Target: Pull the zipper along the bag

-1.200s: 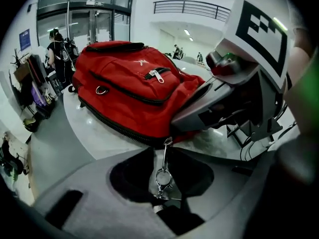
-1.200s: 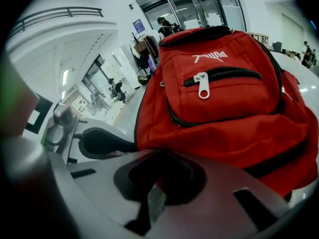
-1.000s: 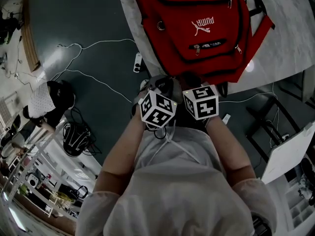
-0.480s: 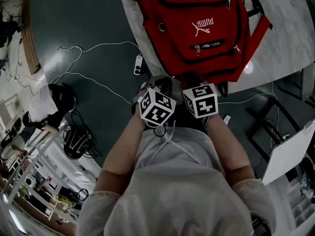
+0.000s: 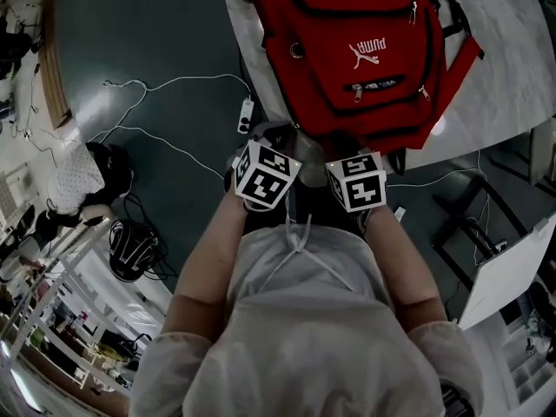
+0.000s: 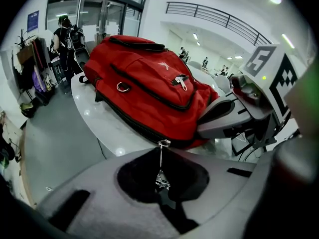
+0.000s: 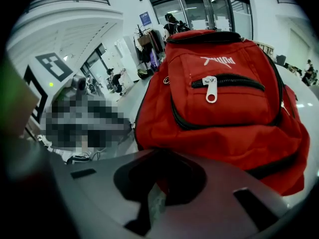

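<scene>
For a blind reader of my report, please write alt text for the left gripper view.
The left tongs are shut on the small metal zipper pull at the near edge of a red fabric backpack, which lies on a white glossy table. The right tongs hold the backpack's edge at the right.

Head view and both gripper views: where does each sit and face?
Head view: on the head, facing steeply down at red backpack, table, forearms, left claw, right claw.
Left gripper view: on left claw, facing the backpack; zipper pull pinched in it.
Right gripper view: on right claw, facing the backpack's front pocket.
Shared: all three show the backpack.
</scene>
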`<control>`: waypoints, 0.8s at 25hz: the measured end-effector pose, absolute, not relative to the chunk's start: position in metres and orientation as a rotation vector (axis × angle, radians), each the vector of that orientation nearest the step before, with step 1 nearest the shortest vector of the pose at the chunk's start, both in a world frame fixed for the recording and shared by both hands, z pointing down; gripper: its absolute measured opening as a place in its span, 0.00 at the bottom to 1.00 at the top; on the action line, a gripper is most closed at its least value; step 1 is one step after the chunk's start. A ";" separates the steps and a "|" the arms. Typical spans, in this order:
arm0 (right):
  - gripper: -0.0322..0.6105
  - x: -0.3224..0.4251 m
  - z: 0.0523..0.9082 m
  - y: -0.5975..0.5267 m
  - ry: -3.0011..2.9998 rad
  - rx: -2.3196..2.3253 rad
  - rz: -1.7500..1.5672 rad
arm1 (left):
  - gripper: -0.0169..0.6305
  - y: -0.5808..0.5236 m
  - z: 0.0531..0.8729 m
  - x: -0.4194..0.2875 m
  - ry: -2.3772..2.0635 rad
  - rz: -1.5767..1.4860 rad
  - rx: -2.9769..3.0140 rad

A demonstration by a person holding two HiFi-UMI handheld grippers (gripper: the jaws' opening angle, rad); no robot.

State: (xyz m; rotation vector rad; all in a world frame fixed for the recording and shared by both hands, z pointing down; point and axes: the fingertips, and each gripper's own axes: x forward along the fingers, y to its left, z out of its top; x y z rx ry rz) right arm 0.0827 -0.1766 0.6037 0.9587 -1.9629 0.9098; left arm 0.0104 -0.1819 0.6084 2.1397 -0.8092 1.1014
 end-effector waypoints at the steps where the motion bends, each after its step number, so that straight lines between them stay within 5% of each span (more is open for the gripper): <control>1: 0.09 0.083 0.604 -0.176 -1.961 0.956 0.902 | 0.06 -0.185 0.608 0.008 -0.814 1.104 2.142; 20: 0.09 0.083 0.607 -0.176 -1.947 0.894 0.812 | 0.06 -0.266 0.602 -0.028 -0.974 1.059 2.129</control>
